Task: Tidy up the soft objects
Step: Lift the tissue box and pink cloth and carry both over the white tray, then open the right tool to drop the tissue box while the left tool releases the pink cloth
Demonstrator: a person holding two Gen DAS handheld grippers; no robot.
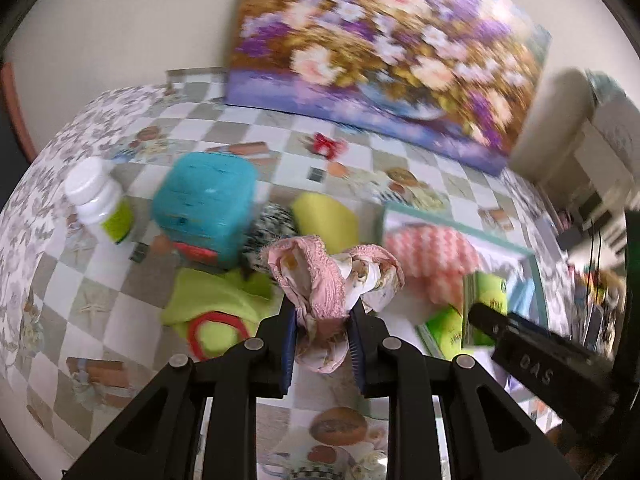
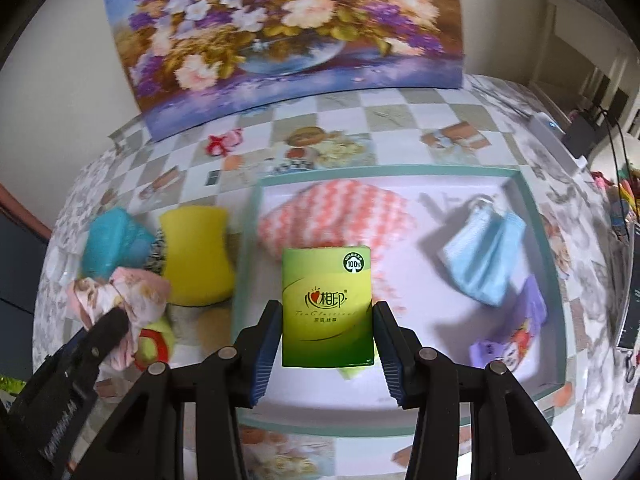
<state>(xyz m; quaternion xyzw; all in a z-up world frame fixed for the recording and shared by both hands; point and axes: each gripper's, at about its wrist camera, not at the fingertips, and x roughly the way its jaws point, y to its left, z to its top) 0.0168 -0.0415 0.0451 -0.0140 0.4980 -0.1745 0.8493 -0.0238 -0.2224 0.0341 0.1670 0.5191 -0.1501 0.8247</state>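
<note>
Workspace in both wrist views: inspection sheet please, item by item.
Surface: checkered printed tablecloth.
Job's things: teal-rimmed white tray holds pink zigzag cloth, blue face mask, purple packet.
Clutter: yellow sponge, teal plastic box, white bottle.
Grippers: left tongs shut on pink floral fabric; right tongs shut on green tissue pack.
Cables: dark cords at far right.
Surroundings: flower painting against wall.

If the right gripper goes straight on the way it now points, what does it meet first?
Probably the pink-and-white cloth in the tray: it lies directly beyond the green tissue pack held by the right gripper, though depth is unclear.
</note>
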